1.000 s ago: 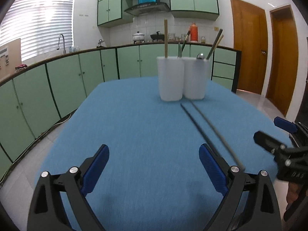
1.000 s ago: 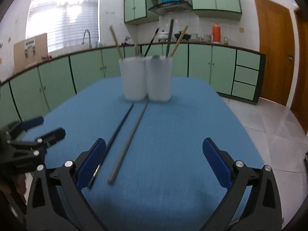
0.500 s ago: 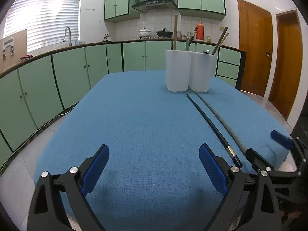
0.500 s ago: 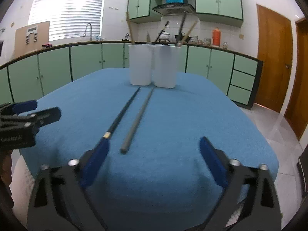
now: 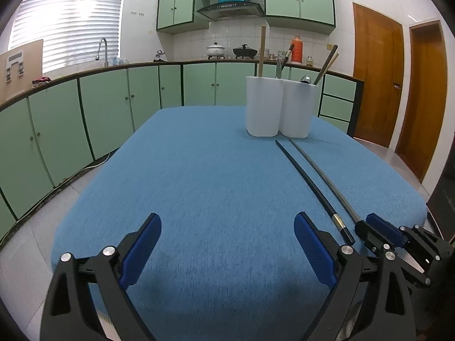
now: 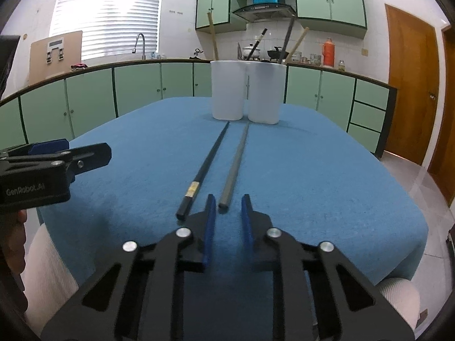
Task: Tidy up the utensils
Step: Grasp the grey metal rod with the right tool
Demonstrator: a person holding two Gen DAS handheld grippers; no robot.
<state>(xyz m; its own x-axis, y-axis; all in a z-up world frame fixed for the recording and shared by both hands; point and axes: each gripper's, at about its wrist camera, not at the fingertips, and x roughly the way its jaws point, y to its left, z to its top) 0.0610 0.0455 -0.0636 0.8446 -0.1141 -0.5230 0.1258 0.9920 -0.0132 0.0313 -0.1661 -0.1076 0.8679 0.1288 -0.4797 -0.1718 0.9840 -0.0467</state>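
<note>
Two white holders stand side by side at the far end of the blue table, the left one (image 5: pixel 262 106) (image 6: pixel 227 89) and the right one (image 5: pixel 298 109) (image 6: pixel 266 92), with several utensils upright in them. A black chopstick (image 5: pixel 308 180) (image 6: pixel 206 164) and a grey chopstick (image 5: pixel 322 174) (image 6: pixel 236 159) lie side by side in front of them. My left gripper (image 5: pixel 227 247) is wide open and empty above the near table edge. My right gripper (image 6: pixel 226 207) has its jaws narrowed around the near end of the grey chopstick, a small gap still showing; it also shows in the left wrist view (image 5: pixel 378 228).
The blue cloth-covered table (image 5: pixel 199 184) drops off at the near and right edges. Green kitchen cabinets (image 5: pixel 99 108) run behind and to the left. Wooden doors (image 5: pixel 375 71) stand at the right. The left gripper's side shows in the right wrist view (image 6: pixel 54 156).
My right gripper has dropped toward the table and its jaws have closed in from wide open to a narrow gap around the grey chopstick's near end. The left gripper stayed open.
</note>
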